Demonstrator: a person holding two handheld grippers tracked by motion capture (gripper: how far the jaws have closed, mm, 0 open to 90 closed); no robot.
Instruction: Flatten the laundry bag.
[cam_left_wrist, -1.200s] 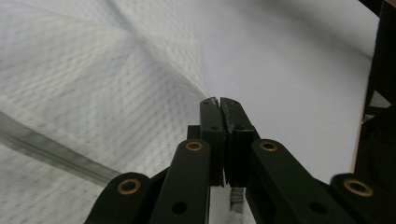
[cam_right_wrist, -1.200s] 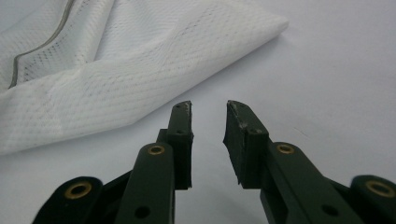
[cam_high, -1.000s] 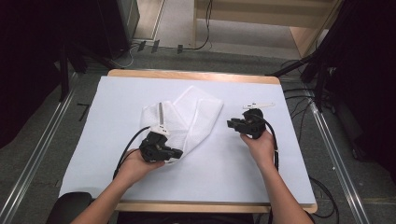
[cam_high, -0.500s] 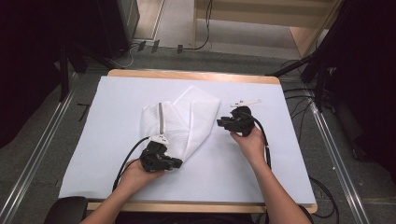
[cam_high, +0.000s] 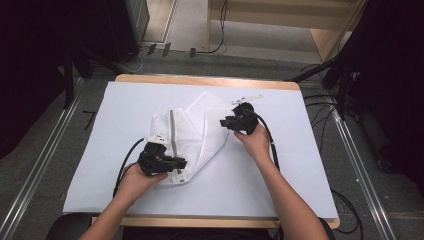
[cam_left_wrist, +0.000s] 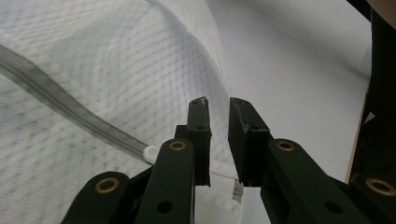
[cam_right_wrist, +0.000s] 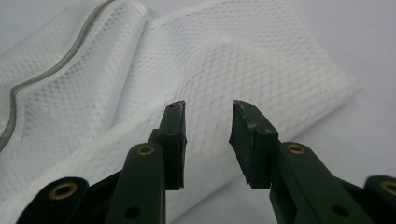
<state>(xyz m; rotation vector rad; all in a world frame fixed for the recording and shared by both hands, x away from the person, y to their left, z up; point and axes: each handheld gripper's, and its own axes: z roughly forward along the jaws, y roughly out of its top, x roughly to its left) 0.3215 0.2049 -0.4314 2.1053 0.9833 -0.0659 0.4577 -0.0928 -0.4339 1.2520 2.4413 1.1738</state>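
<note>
Now both jaws have just been opening off the mesh bag (cam_high: 192, 137), mid-counter, long axis toward the far right corner, left gripper (cam_high: 181, 163) nearer its zipper end, right gripper (cam_high: 223, 122) released too.

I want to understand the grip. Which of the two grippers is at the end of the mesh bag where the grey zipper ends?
The left gripper, at the near end of the mesh bag, where the zipper ends; the right gripper is at its side edge.

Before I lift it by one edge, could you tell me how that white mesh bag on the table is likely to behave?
The white mesh bag would probably droop: it already lies folded and rumpled in soft curves. It looks light for its size, being thin open netting. The grey zipper strip seems the only firmer part, so that edge may hang straighter and pull the cloth down.
</note>
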